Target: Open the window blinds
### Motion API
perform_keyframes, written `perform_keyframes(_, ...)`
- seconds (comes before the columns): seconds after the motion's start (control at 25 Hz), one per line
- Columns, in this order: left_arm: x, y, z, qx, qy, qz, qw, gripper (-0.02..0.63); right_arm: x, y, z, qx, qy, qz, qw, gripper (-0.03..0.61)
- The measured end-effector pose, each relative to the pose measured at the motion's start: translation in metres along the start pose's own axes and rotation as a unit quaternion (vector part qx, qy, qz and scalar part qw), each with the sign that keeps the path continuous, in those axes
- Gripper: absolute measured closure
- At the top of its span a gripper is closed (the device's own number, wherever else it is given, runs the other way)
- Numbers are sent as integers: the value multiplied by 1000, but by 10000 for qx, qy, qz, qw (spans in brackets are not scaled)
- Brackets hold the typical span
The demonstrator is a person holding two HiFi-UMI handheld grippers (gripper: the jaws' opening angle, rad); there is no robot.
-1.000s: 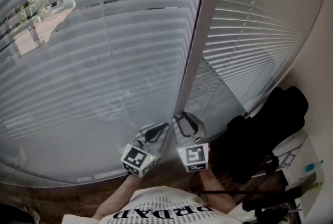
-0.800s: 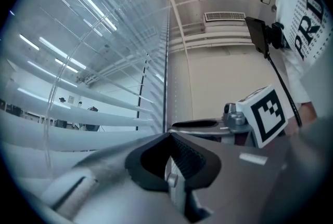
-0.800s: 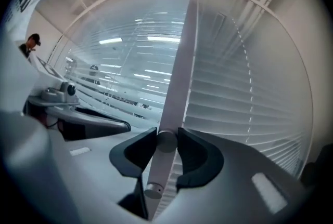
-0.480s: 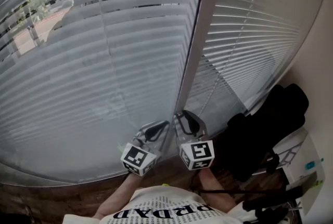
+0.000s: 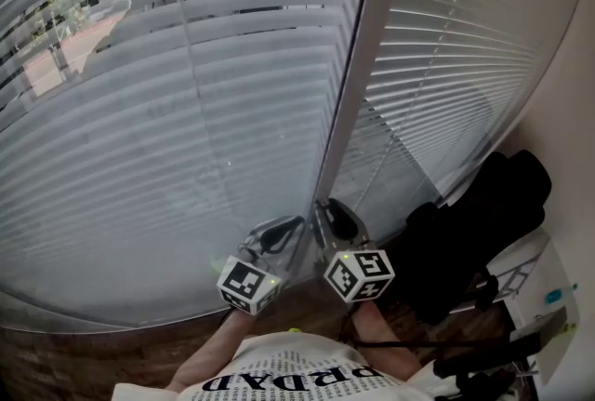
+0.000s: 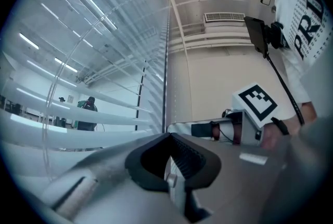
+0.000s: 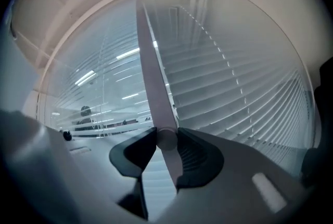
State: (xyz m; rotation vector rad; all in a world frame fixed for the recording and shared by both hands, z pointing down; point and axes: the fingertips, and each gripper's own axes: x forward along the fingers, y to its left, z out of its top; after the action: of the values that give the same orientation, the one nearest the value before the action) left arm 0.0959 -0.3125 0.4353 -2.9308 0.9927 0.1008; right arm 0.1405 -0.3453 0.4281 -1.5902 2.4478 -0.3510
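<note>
White slatted blinds [image 5: 186, 111] cover the left pane, and a second set [image 5: 446, 64] covers the right pane beyond a white mullion [image 5: 358, 83]. The tilt wand [image 7: 151, 72] hangs beside the mullion. My right gripper [image 7: 166, 137] is shut on the wand, both pads against it, and its marker cube [image 5: 359, 274] is rolled to one side. My left gripper [image 5: 296, 224] sits just left of it with its jaws together [image 6: 169, 137], the tips by the wand [image 6: 166, 62]. I cannot tell whether they pinch it. Gaps between the upper slats show the street.
A black bag or chair [image 5: 474, 232] stands at the lower right against the wall, with a white box [image 5: 548, 297] beside it. A dark wooden sill [image 5: 93, 353] runs below the blinds. The person's printed shirt [image 5: 288, 376] fills the bottom edge.
The right gripper has rolled about its own axis on the wand, turning its marker cube. The left gripper has stayed where it was. The upper slats show slightly more of the outside.
</note>
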Motion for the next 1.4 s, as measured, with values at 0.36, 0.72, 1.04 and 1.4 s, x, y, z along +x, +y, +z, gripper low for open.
perform_keyframes(0.36,1,-1,-1,-38,-8,-34,10000,621,0,-3,-2,972,-112,112,9951,443)
perform_keyframes(0.72,1,0,-1,-56,-16,-30,10000,621,1,-6,-3,2157,-246,262,9758,443)
perform_keyframes(1.04,-1,0,-2,-39,22,-13,10000,621,-1,-3,-1,834,-39,216,9963,440)
perform_keyframes(1.4,-3,2,-2,-69,31,25,10000,621,-1,14,3,-3676,502,-31,9286,402)
